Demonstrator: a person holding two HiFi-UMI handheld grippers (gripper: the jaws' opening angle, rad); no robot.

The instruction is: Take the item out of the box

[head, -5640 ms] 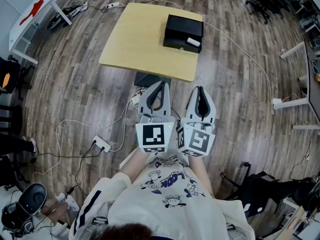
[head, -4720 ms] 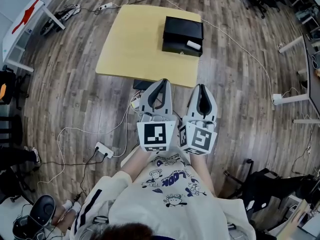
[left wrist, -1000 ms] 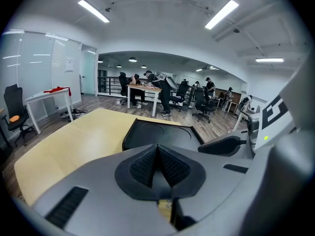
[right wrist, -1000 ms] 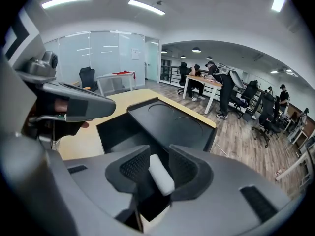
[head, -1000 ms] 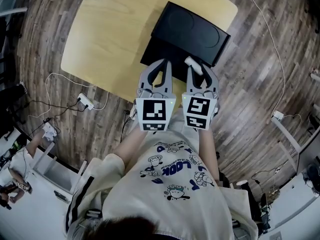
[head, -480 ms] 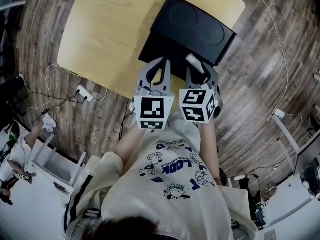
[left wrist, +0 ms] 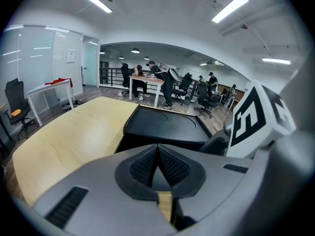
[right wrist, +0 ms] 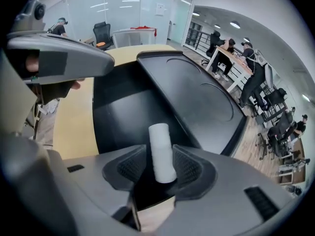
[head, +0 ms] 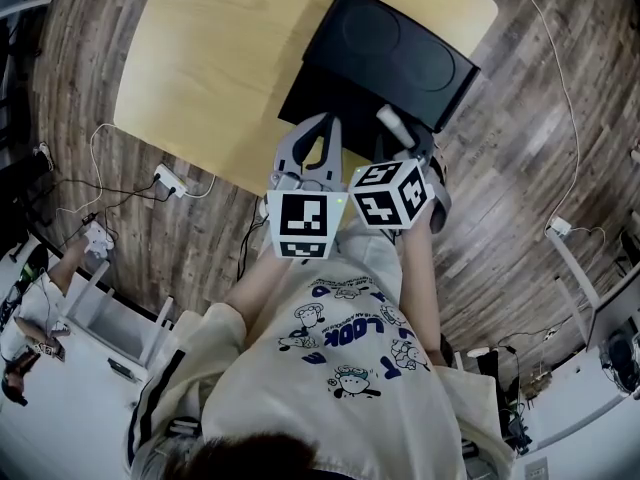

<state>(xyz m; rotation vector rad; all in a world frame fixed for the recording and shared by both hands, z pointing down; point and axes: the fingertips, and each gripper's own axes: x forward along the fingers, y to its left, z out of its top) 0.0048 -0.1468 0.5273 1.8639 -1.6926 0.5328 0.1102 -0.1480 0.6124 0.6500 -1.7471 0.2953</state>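
A black box (head: 400, 53) stands open on the yellow table (head: 210, 58), its lid with two round dents lying back. In its open tray lies a white cylinder (head: 392, 125), near the front right. My right gripper (head: 405, 138) is tilted over that spot. In the right gripper view the white cylinder (right wrist: 161, 151) stands between the pads, whose jaws are opening and do not press on it. My left gripper (head: 322, 120) hovers beside it over the tray's front edge. Its left gripper (left wrist: 158, 151) pads meet with nothing between them.
The table's near edge runs just under both grippers. A power strip (head: 168, 181) and cables lie on the wood floor at the left. Several people sit at desks (left wrist: 147, 80) far behind the table.
The person has walked up to the table. In the last second the right gripper rolled to the left, reached into the tray, and its jaws spread around the white cylinder. The left gripper barely moved.
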